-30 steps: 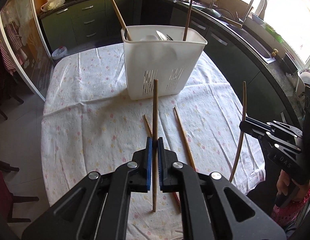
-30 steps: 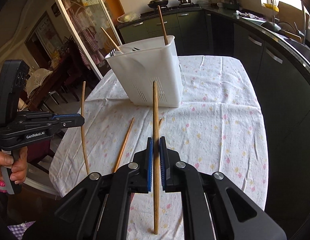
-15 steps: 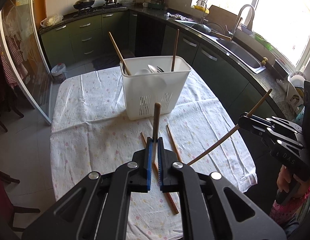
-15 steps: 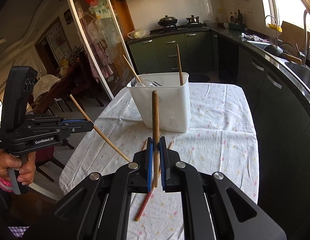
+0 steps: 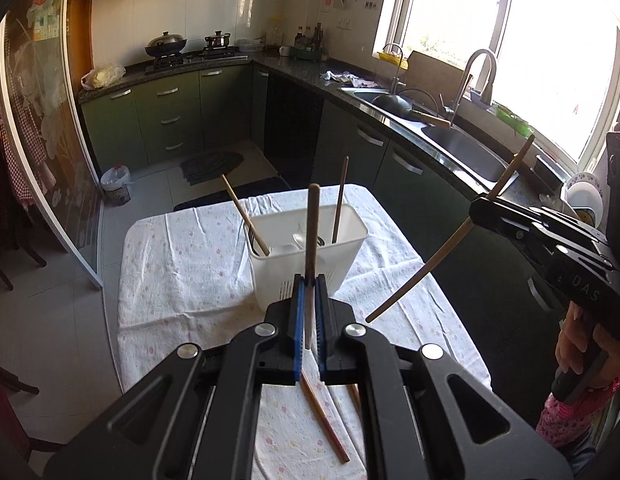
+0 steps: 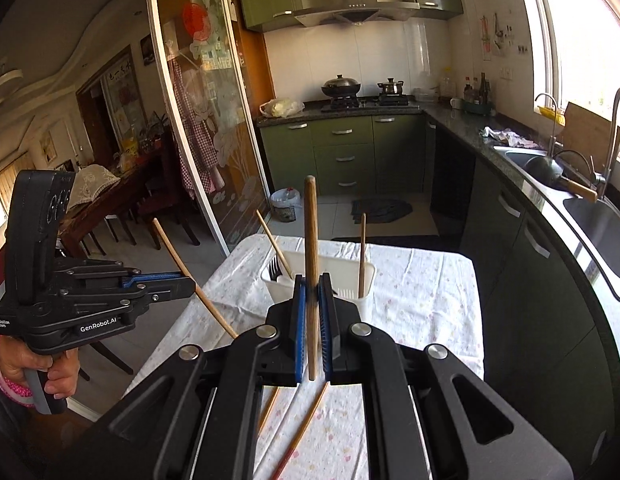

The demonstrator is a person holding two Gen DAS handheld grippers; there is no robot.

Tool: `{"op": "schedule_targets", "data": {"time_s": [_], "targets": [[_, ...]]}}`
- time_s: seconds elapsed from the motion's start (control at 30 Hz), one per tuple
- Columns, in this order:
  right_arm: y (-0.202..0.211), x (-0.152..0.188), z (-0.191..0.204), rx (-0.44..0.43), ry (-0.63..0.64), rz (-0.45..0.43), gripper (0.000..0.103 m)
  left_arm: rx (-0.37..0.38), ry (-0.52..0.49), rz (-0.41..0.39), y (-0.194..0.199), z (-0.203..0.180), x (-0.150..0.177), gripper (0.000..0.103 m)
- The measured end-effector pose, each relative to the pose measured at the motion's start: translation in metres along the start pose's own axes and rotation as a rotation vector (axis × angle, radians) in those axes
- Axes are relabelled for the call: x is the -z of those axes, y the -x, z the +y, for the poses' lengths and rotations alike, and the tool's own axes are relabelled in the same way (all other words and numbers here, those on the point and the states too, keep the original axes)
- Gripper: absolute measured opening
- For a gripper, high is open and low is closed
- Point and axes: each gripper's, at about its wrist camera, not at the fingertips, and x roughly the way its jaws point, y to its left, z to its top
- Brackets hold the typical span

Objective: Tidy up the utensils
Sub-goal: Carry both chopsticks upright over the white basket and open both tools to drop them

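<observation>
My left gripper (image 5: 309, 312) is shut on a wooden chopstick (image 5: 311, 240) that stands upright between its blue pads. My right gripper (image 6: 311, 320) is shut on another wooden chopstick (image 6: 311, 236), also upright. Both are held high above the table, short of the white utensil basket (image 5: 330, 268), which also shows in the right wrist view (image 6: 366, 302). The basket holds two chopsticks, forks and spoons. In the left wrist view the right gripper (image 5: 480, 208) is at the right with its chopstick (image 5: 438, 260) tilted. In the right wrist view the left gripper (image 6: 188, 282) is at the left.
Two chopsticks (image 5: 324, 416) lie on the flowered tablecloth (image 5: 182, 264) below the grippers, also in the right wrist view (image 6: 302, 428). The counter and sink (image 5: 458, 148) run along the right. A glass sliding door (image 6: 198, 120) stands to the left.
Both grippers have risen and pulled back from the table with their chopsticks. The basket now looks smaller and lower. The held chopsticks now tilt as seen from the other wrist view.
</observation>
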Motion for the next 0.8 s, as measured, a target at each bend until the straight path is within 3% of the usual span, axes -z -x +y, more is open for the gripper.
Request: {"op": "schedule_targets", "data": {"time_s": [0.23,0.43,0.8], "targets": [[0.007,-0.061,0.001,0.031,0.01,-0.08,0.007,-0.012,-0.004,-0.141,0.035,0.002,-0.056,0.005],[-0.029,-0.094,-0.009,0.063,-0.001,-0.074,0.007,-0.03,0.0,-0.217,0.026,0.009,-0.092,0.005],[-0.122,-0.067,-0.039,0.077,-0.012,0.042,0.007,-0.046,0.026,-0.071,-0.078,0.027,-0.087,0.005]]}}
